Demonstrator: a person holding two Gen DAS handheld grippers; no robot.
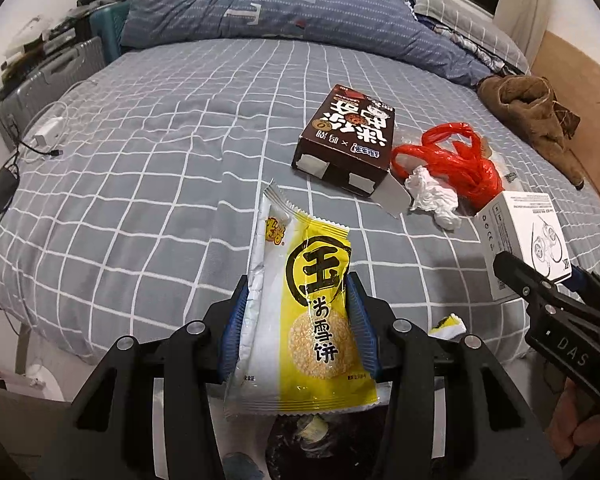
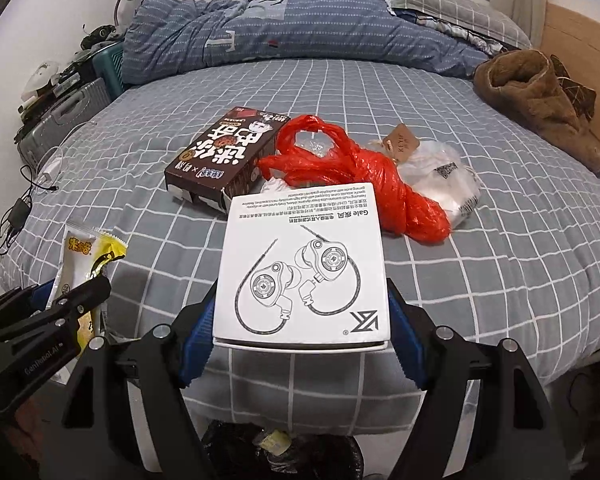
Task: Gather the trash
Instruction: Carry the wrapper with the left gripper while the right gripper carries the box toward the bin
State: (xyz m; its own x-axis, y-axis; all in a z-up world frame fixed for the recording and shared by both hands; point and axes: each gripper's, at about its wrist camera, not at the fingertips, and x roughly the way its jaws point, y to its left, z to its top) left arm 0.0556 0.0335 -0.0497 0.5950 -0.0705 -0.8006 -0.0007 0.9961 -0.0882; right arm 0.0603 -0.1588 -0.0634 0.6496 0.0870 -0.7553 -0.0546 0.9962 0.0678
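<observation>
Left gripper [image 1: 300,316] clamps one yellow snack wrapper [image 1: 312,312]; right gripper [image 2: 300,320] clamps one white earphone box [image 2: 302,268], both above bed [image 2: 500,260]. On bed: one brown carton [image 2: 220,160], one red bag [image 2: 360,176], one tissue [image 1: 432,192]. Bin [image 2: 284,452] below holds scraps.

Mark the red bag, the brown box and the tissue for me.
red bag [image 2: 396,196]: right wrist view, twisted middle.
brown box [image 1: 348,136]: left wrist view, printed top face.
tissue [image 1: 432,196]: left wrist view, crumpled centre.
</observation>
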